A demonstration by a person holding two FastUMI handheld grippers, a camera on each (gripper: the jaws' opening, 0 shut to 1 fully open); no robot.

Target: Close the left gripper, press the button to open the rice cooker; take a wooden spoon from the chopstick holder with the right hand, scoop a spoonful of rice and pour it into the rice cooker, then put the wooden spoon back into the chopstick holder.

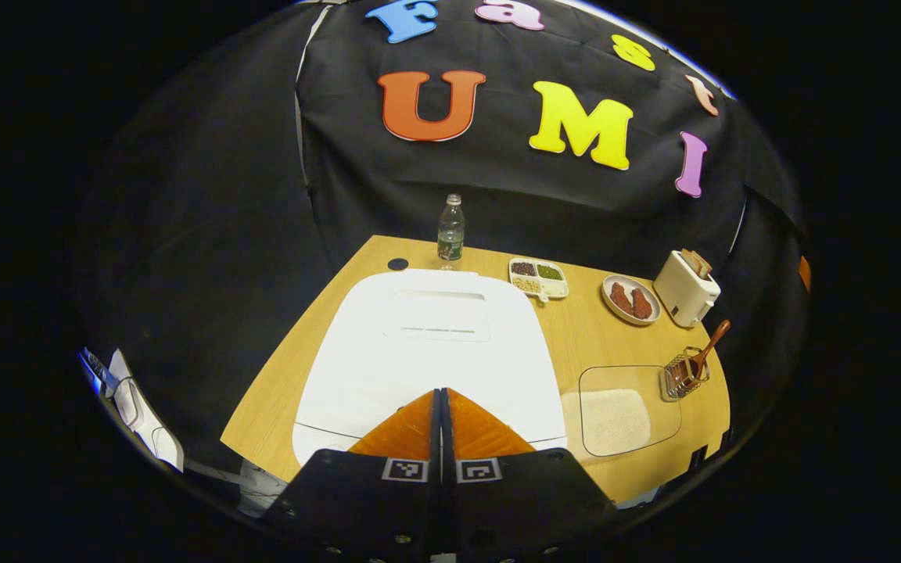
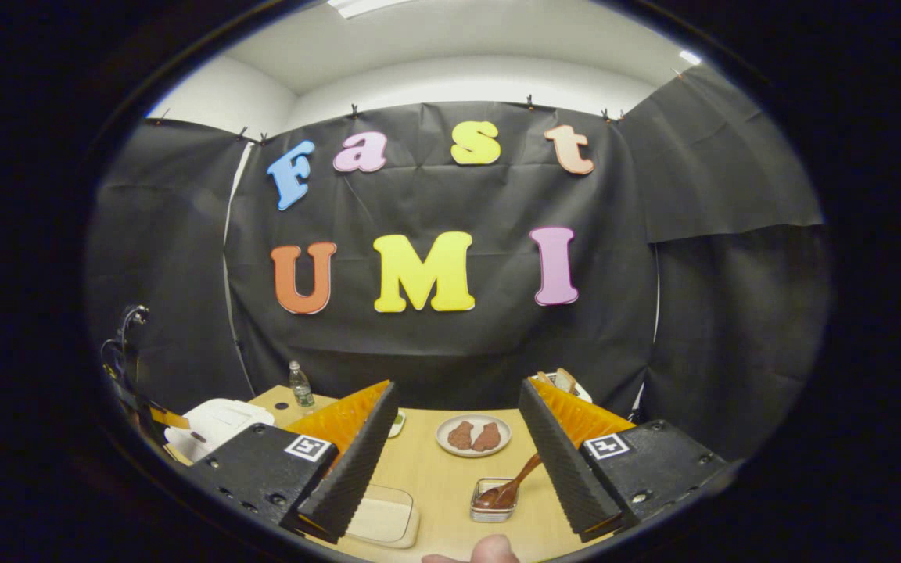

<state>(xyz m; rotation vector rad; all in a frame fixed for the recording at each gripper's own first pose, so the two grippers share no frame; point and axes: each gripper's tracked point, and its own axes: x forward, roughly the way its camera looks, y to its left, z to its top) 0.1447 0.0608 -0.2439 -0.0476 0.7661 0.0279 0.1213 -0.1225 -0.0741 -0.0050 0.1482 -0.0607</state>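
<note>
In the left gripper view we see the left gripper point(image 1: 441, 410) pressed together and poised over the rice cooker point(image 1: 431, 352), whose lid is down, so we judge the button not yet pressed. In the right gripper view the right gripper point(image 2: 458, 446) is spread wide and holds nothing, with the wooden spoon point(image 2: 515, 482) resting in the chopstick holder point(image 2: 493, 500) beside the rice container point(image 2: 382, 518); scooping, pouring and returning all remain.

Left gripper view looks steeply down, close above the rice cooker point(image 1: 427, 344); right gripper view faces level across the shared table point(image 2: 435, 477)
</note>
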